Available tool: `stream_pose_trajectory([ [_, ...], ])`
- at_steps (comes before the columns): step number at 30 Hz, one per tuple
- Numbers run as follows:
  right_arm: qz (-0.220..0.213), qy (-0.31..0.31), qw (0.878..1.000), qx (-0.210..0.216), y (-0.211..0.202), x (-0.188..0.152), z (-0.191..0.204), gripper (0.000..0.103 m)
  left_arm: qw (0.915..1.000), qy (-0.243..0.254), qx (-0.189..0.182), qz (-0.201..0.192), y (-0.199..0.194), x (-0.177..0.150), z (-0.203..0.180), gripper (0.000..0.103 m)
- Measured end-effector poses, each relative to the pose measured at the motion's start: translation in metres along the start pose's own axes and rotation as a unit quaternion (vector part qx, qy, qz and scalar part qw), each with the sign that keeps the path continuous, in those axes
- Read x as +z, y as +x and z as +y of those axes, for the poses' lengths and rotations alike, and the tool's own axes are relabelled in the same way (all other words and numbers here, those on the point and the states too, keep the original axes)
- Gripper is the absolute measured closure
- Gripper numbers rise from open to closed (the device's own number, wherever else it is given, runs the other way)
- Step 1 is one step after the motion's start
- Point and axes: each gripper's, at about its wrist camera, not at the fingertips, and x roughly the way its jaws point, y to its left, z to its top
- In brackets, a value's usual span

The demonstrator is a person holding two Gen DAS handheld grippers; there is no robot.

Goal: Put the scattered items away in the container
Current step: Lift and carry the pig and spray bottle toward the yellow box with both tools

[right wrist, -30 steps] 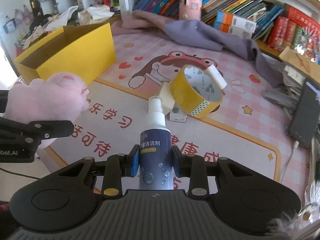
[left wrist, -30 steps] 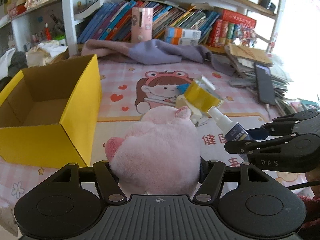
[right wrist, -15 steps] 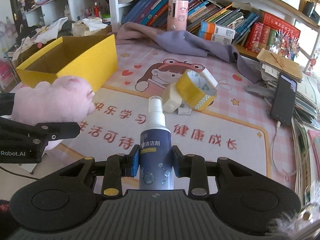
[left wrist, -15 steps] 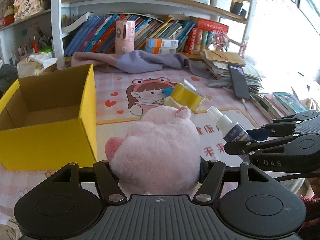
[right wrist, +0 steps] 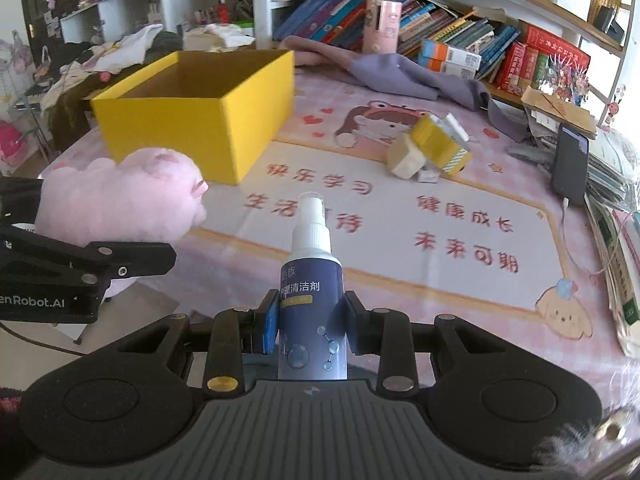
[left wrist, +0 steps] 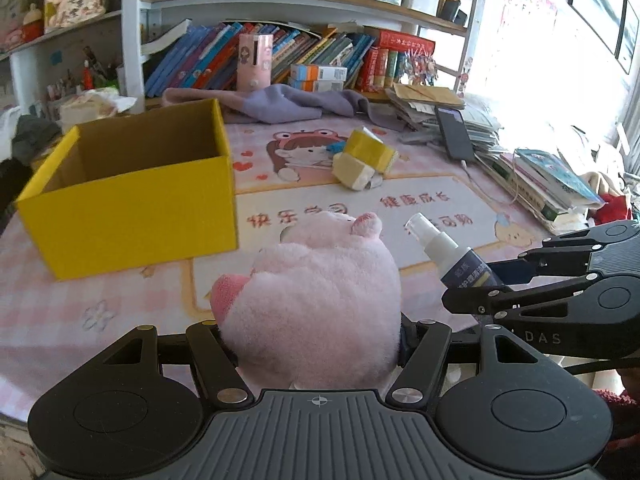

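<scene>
My left gripper (left wrist: 316, 344) is shut on a pink plush toy (left wrist: 320, 300), which fills the gap between its fingers. My right gripper (right wrist: 312, 320) is shut on a dark blue spray bottle (right wrist: 312, 280) with a white nozzle pointing forward. Both are held above the near part of the pink mat, the plush (right wrist: 120, 200) to the left of the bottle (left wrist: 452, 256). The open yellow box (left wrist: 132, 216) stands ahead and left, and what shows of its inside is bare. A yellow tape roll (left wrist: 370, 152) and a pale roll (right wrist: 406, 158) lie together farther back on the mat.
A purple cloth (left wrist: 288, 104) lies at the back by a shelf of books (left wrist: 320, 52). A dark phone (right wrist: 570, 164) rests on stacked books and papers (left wrist: 540, 176) along the right edge. Clutter and clothes sit left of the box (right wrist: 100, 60).
Both grippers have drawn back from the far side of the table, still holding the plush and the bottle. The box and the tape rolls now look smaller and farther away.
</scene>
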Motion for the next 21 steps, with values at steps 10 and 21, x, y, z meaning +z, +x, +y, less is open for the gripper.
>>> stream_pose_trajectory([
  [10, -0.003, -0.037, 0.999, 0.023, -0.015, -0.007, 0.056, 0.073, 0.9988, -0.029, 0.036, -0.014, -0.046, -0.031, 0.027, 0.038],
  [21, -0.007, -0.076, 0.996, 0.053, -0.015, -0.002, 0.096, 0.073, 0.9961, -0.052, 0.067, -0.023, -0.072, -0.046, 0.048, 0.038],
])
